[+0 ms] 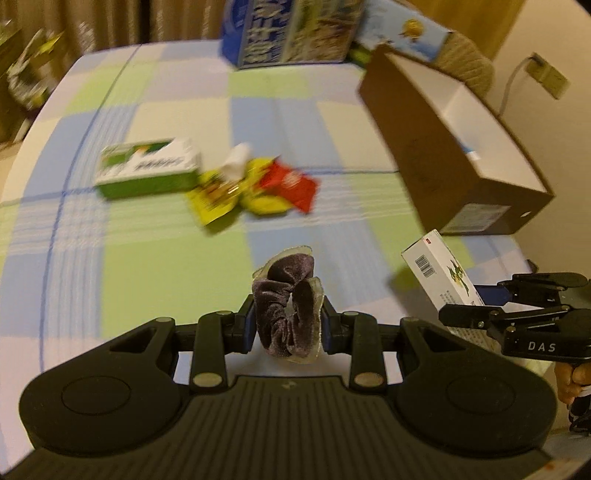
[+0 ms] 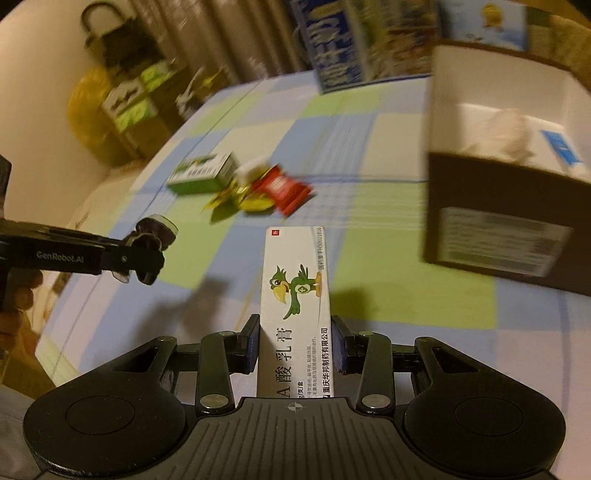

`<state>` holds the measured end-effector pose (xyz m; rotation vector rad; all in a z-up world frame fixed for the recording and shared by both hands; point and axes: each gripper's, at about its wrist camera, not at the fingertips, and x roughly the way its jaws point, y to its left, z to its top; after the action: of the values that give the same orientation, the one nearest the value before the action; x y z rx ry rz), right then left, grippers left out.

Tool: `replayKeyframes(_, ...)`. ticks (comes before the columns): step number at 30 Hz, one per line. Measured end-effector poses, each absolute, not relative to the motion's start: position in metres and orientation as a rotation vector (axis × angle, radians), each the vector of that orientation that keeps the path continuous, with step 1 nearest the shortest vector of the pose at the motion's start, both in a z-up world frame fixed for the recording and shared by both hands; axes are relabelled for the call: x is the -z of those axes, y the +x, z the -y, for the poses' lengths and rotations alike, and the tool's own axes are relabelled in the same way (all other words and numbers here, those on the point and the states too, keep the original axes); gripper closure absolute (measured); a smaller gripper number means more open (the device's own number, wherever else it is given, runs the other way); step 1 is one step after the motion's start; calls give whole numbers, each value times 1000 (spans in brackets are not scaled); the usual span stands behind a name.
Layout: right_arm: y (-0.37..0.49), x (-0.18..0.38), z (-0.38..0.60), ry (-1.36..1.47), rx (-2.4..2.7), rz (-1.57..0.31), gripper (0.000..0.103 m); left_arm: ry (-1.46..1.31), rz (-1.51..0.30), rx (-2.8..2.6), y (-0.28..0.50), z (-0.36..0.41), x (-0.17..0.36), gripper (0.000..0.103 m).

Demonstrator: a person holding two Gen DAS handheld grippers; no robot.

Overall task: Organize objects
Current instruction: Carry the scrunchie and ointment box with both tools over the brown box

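- A purple velvet scrunchie sits pinched between the two fingers of the left gripper, bunched upright and sticking out past the fingertips, held above the table.
- A long white carton printed with a green cartoon bird is clamped between the jaws of the right gripper, pointing forward, its far end well beyond the fingertips.
- Both held things hang over a table covered in a cloth of green, blue and white squares.
- To the right stands an open brown box with a white inside; something white and crumpled lies in it.
- Further out on the cloth, a green-and-white box lies beside a small heap of yellow and red packets.
- At the table's far edge stands a blue printed carton.
- A hand grips the left gripper's handle.
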<state>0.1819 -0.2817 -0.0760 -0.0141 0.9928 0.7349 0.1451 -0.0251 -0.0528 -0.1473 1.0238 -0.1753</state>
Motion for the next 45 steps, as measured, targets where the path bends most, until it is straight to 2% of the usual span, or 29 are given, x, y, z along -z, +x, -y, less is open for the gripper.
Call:
replayKeyframes(16,210,15,375,171,-595,-876,68,-66,-921,376,199,143,13,75)
replayKeyframes(28,291,-22,426,187,-452,-772,68,-15,-852,416,278,210,-7,75)
replayKeyframes(45,420,23,417,92,-367,-877,68,66,-917,325,410,267,25,75)
